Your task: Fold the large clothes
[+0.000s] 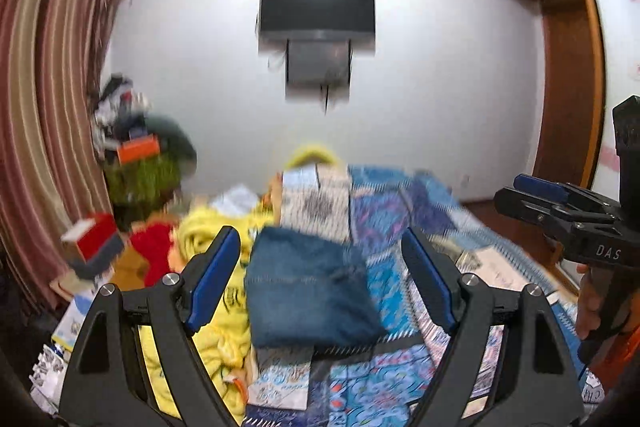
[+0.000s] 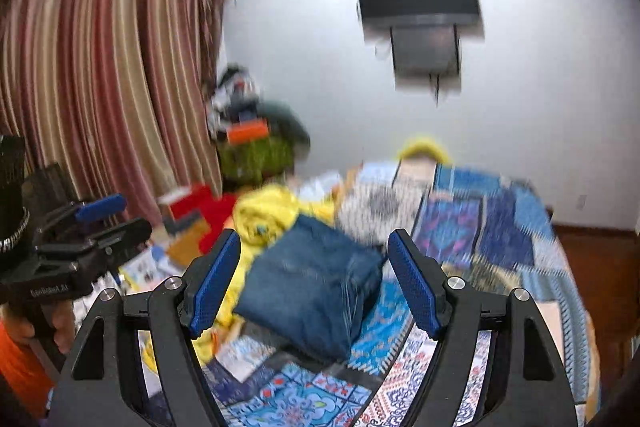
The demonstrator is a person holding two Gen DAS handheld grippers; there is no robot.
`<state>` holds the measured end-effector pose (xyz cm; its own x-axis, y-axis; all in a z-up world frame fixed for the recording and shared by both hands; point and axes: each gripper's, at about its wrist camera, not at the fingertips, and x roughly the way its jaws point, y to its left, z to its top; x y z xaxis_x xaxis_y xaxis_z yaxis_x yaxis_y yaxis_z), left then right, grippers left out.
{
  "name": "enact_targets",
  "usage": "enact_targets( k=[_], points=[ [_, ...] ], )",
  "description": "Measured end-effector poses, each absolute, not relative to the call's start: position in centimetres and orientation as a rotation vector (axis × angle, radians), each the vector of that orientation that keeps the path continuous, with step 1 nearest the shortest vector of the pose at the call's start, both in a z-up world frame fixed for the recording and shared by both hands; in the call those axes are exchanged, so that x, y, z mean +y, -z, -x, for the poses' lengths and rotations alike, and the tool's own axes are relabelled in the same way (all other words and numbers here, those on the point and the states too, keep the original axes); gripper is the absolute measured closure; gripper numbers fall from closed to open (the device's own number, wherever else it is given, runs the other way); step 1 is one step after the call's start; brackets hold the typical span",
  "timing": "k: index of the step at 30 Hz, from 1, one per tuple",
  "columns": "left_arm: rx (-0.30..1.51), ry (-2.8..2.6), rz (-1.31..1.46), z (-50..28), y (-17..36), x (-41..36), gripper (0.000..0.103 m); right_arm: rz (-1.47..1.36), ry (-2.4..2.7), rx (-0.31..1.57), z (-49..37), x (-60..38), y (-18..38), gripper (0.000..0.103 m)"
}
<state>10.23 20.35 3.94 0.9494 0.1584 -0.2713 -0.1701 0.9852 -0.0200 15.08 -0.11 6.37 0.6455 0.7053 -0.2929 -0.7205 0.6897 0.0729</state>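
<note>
- Left gripper point(image 1: 326, 283): blue-padded fingers spread wide apart, nothing between them. It hangs above the bed, pointed at the far wall.
- Right gripper point(image 2: 314, 281): fingers likewise spread wide, holding nothing, also above the bed. From the left wrist view it shows at the right edge of frame, side-on, well apart from the left one.
- Folded jeans point(image 1: 308, 287): a thick, roughly square blue denim bundle lying flat on the bedspread point(image 1: 396, 291), framed between the spread fingers in both views but not touched by either tool. In the right wrist view its near corner points toward the camera and a stitched seam runs across the top.
- Left edge of the jeans lies against a heap of yellow clothes point(image 1: 200, 239); the heap spreads along the left side of the bed and down toward the near edge.
- Right of the jeans: open patchwork bedspread in blue and white, flat, running out to the bed's right edge, where wooden floor point(image 2: 592, 247) shows beyond.
- Far side of the jeans: more bare bedspread up to the foot of the bed, with a yellow piece at the far edge.
- Left of the bed is crowded: a red item point(image 1: 154, 251), boxes, papers, and a piled stack in front of the striped curtain point(image 1: 48, 87).
- Far wall: mounted television point(image 1: 318, 7). Wooden wardrobe point(image 1: 568, 67) at right.
- Both views are motion-blurred; fine detail on the clutter cannot be read.
</note>
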Motion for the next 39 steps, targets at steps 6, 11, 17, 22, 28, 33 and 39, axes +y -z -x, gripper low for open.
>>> enact_targets(
  k=[6, 11, 17, 22, 28, 33, 39],
  points=[
    [0.122, -0.197, -0.008, -5.2, -5.9, 15.6, 0.02, -0.012, -0.793, 0.18, -10.2, -3.2, -8.4, 0.03],
    [0.08, -0.215, -0.006, -2.5, -5.9, 13.5, 0.02, -0.004, -0.747, 0.136, -7.6, -4.1, -8.1, 0.03],
    [0.068, -0.253, 0.025, -0.5, -5.6, 12.6, 0.013, -0.003, -0.732, 0.135, -6.5, -4.1, -7.8, 0.023],
    [0.062, -0.284, 0.031, 0.4, -5.7, 12.4, 0.003, -0.007, -0.717, 0.134, -6.8, -3.9, -7.9, 0.013],
    [0.057, -0.295, 0.038, 0.5, -5.6, 12.3, 0.001, 0.004, -0.691, 0.125, -6.4, -4.1, -7.7, 0.0],
    [0.066, -0.295, 0.044, 0.6, -5.2, 12.1, 0.001, -0.001, -0.687, 0.139, -6.2, -4.6, -7.2, 0.0],
    [0.074, -0.295, 0.044, 0.4, -5.1, 12.1, 0.001, 0.0, -0.681, 0.148, -6.1, -4.6, -7.2, 0.0]
  ],
)
